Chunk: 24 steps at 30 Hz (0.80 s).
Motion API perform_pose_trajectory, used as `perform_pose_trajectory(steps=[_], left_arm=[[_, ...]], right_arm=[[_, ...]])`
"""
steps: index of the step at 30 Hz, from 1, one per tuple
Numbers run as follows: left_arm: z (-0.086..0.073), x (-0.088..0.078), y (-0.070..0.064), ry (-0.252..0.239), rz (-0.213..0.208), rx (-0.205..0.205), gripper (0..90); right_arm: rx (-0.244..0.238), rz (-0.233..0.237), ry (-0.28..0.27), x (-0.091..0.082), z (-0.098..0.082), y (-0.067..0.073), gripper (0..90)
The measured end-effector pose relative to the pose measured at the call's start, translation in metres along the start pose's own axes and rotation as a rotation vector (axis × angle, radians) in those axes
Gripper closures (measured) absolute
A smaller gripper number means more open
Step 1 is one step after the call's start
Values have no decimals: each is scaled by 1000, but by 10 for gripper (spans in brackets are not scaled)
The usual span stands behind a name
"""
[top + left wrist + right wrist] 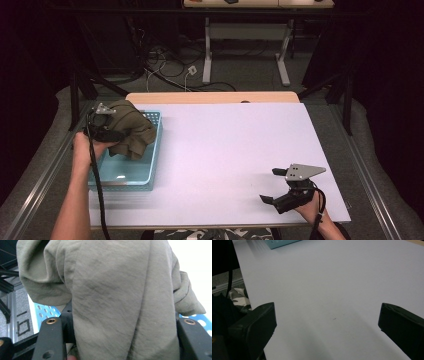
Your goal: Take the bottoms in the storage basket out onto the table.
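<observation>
Left tool [116,134] clenched on olive cloth [131,129] above blue basket [156,150]; right tool [270,185] released, well apart from basket.

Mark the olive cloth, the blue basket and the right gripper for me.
olive cloth [131,131], high view, on the bunched folds.
blue basket [156,148], high view, on its right rim.
right gripper [273,185], high view, midway between the jaw tips.
</observation>
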<state>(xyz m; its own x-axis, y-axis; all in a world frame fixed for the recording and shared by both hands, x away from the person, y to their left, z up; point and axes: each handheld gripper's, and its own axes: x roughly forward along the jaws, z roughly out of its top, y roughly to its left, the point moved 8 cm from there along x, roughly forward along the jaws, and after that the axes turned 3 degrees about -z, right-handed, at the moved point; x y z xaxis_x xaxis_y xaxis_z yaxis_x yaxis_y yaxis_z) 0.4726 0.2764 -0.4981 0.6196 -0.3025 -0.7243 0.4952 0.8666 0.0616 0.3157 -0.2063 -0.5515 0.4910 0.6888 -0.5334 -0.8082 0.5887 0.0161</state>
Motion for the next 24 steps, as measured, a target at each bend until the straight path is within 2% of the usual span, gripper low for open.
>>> perform_pose_trajectory(steps=[6, 10, 24], left_arm=[[2, -3, -1, -13, -2, 2, 381], [5, -6, -3, -35, -22, -8, 381], [12, -13, -13, -58, -40, 24, 380]], right_arm=[[1, 0, 0, 0, 0, 0, 15], [-2, 0, 1, 0, 0, 0, 16], [0, 1, 1, 0, 0, 0, 16]])
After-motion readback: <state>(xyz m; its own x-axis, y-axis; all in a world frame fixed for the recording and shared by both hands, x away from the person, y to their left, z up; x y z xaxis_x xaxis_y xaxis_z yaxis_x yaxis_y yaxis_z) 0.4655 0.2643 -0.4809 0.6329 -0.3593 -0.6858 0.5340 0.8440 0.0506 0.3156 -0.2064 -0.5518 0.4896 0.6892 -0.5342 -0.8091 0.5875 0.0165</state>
